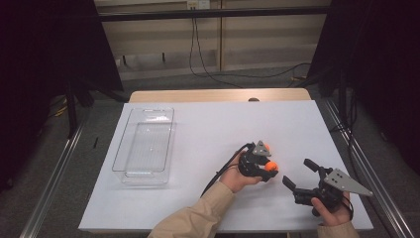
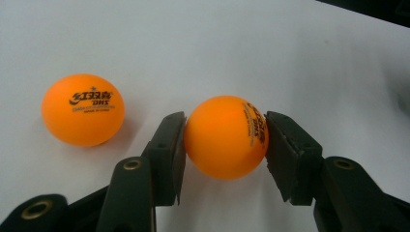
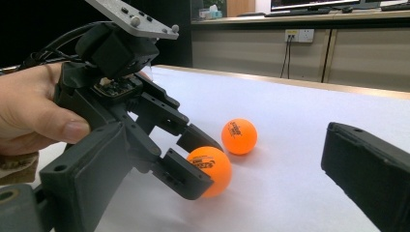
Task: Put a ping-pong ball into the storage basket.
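A: Left gripper (image 1: 267, 168) sits low in the middle of the high view, and its jaws are clamped on an orange ball (image 2: 226, 137), one pad pressing each side.

B: Dead centre in the left gripper view, too. The ball looks gripped across its widest part, and being round, it has no long axis to worry about.

A: A second ball (image 2: 82, 109) lies on the white table (image 1: 213, 129) at the left of that view, just beside the held one but apart from it.

B: In the high view that second ball (image 1: 266, 146) shows just above the gripped one (image 1: 270, 166). Close neighbours.

A: Where does the held ball go? My guess is the clear tray (image 1: 119, 157), at the left of the high view.

B: Then the relation that counts is this: the tray lies well away to the left of the jaws, slightly higher in the frame, with bare tabletop between. Nothing blocks that run.

A: And the right gripper (image 1: 298, 174)?

B: Lower right of the high view, jaws spread wide, nothing between them, pointing toward the left one. It is nearer the loose ball than the tray.

A: The right gripper view agrees: both balls beyond, one in the other gripper's grasp (image 3: 193, 159).

B: The tray wall needs clearing, so I'd expect a lift first.
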`<state>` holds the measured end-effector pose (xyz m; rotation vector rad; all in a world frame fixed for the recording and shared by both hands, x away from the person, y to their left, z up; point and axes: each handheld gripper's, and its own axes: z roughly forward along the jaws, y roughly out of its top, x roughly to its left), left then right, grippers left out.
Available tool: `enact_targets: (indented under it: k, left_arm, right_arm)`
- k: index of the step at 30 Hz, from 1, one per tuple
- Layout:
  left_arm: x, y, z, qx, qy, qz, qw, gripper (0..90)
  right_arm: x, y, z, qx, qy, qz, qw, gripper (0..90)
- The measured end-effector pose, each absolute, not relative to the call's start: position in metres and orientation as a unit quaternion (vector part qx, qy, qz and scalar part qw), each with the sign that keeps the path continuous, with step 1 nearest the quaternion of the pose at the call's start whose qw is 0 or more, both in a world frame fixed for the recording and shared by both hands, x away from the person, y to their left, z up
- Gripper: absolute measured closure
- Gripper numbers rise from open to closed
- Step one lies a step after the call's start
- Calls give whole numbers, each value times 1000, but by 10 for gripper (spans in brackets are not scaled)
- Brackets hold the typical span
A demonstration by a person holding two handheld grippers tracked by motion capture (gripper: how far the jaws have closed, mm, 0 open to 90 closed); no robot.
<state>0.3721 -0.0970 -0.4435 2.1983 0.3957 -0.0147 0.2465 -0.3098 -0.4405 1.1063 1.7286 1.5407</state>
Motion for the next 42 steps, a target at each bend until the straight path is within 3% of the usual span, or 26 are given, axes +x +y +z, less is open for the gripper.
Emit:
enact_targets:
  k: [42]
  left_arm:
    - [378,-52,-439,879,202,-11,432,510]
  right_arm:
    - [248,-308,-441,409,652,573,283,29]
